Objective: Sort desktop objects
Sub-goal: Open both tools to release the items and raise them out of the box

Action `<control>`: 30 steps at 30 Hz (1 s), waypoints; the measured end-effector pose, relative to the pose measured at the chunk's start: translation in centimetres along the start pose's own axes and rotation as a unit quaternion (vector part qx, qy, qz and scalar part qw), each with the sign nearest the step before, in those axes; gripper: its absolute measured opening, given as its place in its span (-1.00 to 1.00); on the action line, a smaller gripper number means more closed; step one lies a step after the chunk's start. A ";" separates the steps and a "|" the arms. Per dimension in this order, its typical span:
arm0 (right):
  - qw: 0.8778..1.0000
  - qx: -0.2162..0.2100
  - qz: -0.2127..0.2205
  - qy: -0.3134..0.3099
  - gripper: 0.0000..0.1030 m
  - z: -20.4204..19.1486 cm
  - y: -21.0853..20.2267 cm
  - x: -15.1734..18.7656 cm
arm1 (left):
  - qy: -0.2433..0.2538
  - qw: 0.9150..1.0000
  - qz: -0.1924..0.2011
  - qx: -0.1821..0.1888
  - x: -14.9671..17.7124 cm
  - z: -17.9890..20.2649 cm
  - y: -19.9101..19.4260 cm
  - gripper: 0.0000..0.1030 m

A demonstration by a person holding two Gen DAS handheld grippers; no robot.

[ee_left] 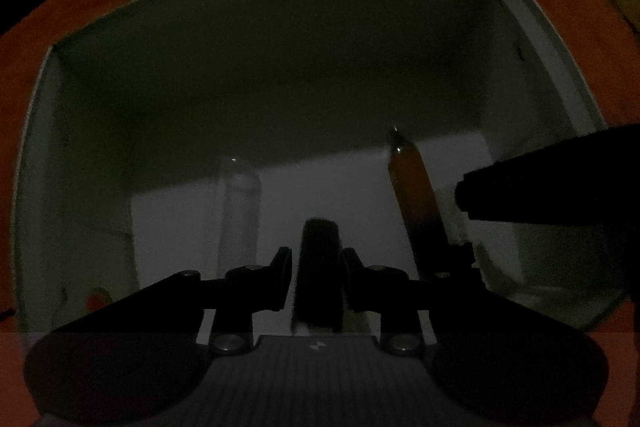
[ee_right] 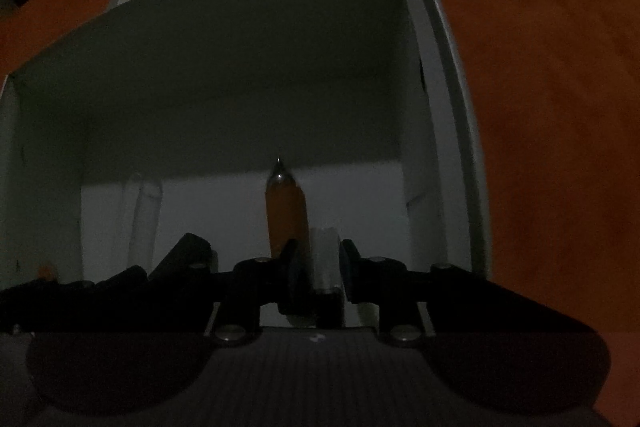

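Pale bar point(ee_right: 326, 267): clamped between the pads of the right tool point(ee_right: 320, 245), which is closed on it. The bar's long axis follows the tool's own line, steeply down into the open white box point(ee_right: 200, 67). It hangs inside the box walls, above the floor, towards the right-hand wall.

Directly beside the bar, on its left, lies an orange pen point(ee_right: 286, 211) on the box floor. Its long axis runs away from the tool towards the far wall, metal tip foremost. Its near end passes behind the tool's left finger, so whether bar and pen touch cannot be told. A clear pen point(ee_right: 140, 215) lies roughly parallel to it, well to the left.

The left tool point(ee_left: 316, 251) is also over the box, to the left of the right tool. It is closed on a dark cylinder point(ee_left: 318, 235), again held lengthwise along the fingers and aimed at the floor between the clear pen and the orange pen. The lighting is too dim to identify either held item further.

Judgement: the coming move is a release into the box. The bare floor lies to the right of the orange pen for the bar, and to its left for the cylinder. A straight drop of the bar may strike the pen.

The box stands on an orange worktop point(ee_right: 560, 107).
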State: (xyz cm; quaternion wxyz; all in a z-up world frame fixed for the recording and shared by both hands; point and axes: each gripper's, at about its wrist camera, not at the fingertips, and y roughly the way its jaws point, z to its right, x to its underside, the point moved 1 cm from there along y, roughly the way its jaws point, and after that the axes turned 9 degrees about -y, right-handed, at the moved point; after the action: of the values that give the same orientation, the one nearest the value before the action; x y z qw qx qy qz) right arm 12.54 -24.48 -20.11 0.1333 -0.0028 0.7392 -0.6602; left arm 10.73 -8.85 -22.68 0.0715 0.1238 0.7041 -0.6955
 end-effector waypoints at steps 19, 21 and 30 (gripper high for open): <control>1.000 -0.003 0.009 -0.009 -0.52 -1.6 -2.8 0.0 | -0.047 0.998 0.039 0.035 -2.0 -3.8 -4.8 -0.14; 1.000 0.001 0.013 -0.013 -0.52 -2.2 -3.6 -0.1 | -0.056 0.997 0.046 0.041 -2.4 -4.3 -5.7 -0.14; 0.998 0.025 0.052 -0.017 -0.47 -3.8 -9.2 -1.2 | -0.086 0.991 0.086 0.061 -4.6 -7.5 -10.5 0.00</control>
State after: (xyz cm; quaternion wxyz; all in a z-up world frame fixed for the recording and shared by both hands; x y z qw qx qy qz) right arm 11.31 -21.79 -10.52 0.1801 0.0275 0.7190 -0.6708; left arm 12.76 -1.75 -11.12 0.1836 0.1283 0.6387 -0.7361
